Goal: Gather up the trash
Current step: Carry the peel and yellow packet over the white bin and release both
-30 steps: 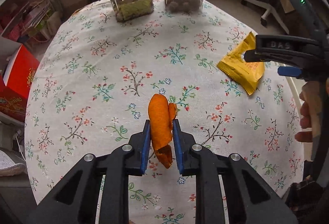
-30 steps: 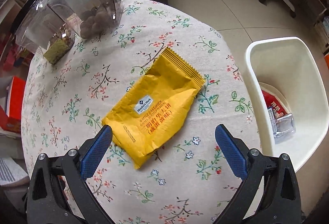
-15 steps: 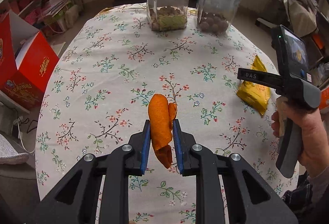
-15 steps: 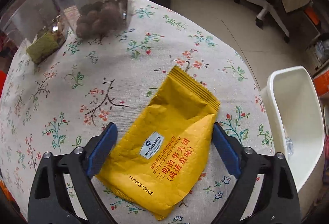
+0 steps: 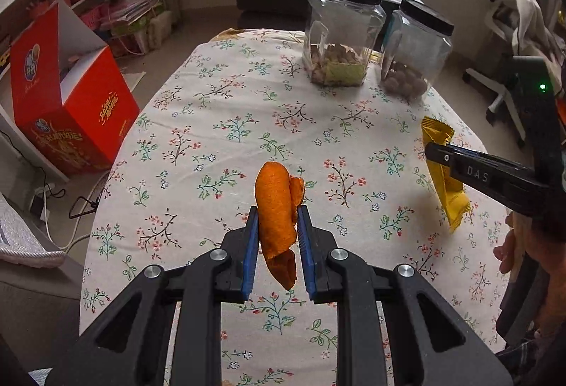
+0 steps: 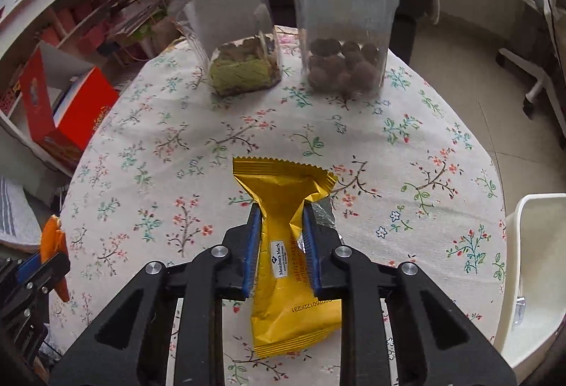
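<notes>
Since the earlier frames, the right gripper has closed from wide open onto the yellow snack wrapper, now pinched and crumpled above the floral tablecloth. The left gripper, held above the table, remains clamped on the orange peel. White bin at right.
</notes>
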Demonstrator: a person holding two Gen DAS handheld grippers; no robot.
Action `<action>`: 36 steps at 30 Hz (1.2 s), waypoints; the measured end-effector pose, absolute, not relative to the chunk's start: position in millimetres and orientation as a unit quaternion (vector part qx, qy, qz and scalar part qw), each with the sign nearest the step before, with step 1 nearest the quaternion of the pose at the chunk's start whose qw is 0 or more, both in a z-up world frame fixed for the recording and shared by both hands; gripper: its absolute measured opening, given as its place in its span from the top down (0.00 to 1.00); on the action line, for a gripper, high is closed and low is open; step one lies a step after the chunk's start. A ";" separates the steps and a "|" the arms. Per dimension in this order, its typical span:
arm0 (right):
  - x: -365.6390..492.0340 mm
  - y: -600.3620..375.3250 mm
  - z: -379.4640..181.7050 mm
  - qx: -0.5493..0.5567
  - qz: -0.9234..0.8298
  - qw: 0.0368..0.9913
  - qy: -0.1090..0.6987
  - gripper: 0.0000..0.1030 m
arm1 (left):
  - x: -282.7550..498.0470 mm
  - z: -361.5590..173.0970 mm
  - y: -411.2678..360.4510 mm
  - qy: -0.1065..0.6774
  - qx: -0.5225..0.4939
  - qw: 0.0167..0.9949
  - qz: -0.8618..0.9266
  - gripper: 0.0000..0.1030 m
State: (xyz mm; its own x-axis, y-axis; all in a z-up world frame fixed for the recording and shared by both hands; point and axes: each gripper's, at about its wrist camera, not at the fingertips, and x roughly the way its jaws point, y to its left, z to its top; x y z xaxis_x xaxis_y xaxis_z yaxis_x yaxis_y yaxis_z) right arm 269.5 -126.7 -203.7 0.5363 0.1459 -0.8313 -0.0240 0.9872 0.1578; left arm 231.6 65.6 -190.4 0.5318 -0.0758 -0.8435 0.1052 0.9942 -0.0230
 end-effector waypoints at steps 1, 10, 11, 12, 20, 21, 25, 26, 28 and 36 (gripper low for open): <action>268.2 -126.1 -197.1 0.059 0.053 0.878 0.471 0.80 | 231.5 -187.8 68.4 0.476 0.010 0.878 -0.048 0.79; 250.7 -126.6 -157.9 0.044 0.088 0.903 0.418 0.80 | 230.1 -167.6 83.8 0.442 -0.035 0.896 -0.028 0.79; 249.2 -126.8 -154.7 0.043 0.089 0.906 0.412 0.80 | 229.8 -165.6 84.7 0.439 -0.039 0.897 -0.027 0.79; 246.8 -126.2 -151.6 0.041 0.091 0.909 0.405 0.80 | 228.8 -163.4 85.2 0.435 -0.042 0.899 -0.024 0.79; 228.4 -126.0 -133.1 0.014 0.093 0.923 0.373 0.80 | 224.2 -149.5 81.2 0.411 -0.059 0.909 -0.018 0.79; 226.1 -127.6 -131.1 0.013 0.092 0.924 0.370 0.80 | 223.8 -148.4 79.5 0.410 -0.060 0.910 -0.018 0.79; 217.9 -135.2 -123.1 0.009 0.087 0.930 0.357 0.80 | 219.5 -143.5 71.7 0.400 -0.062 0.914 -0.021 0.79; 216.1 -137.4 -121.2 0.007 0.084 0.932 0.353 0.80 | 218.7 -141.6 69.0 0.397 -0.061 0.916 -0.021 0.79; 213.1 -140.8 -118.0 0.003 0.077 0.936 0.345 0.80 | 216.6 -137.5 63.5 0.388 -0.059 0.919 -0.022 0.79; 201.8 -160.9 -110.9 -0.001 0.059 0.942 0.330 0.80 | 210.8 -125.4 35.5 0.368 -0.052 0.927 -0.039 0.78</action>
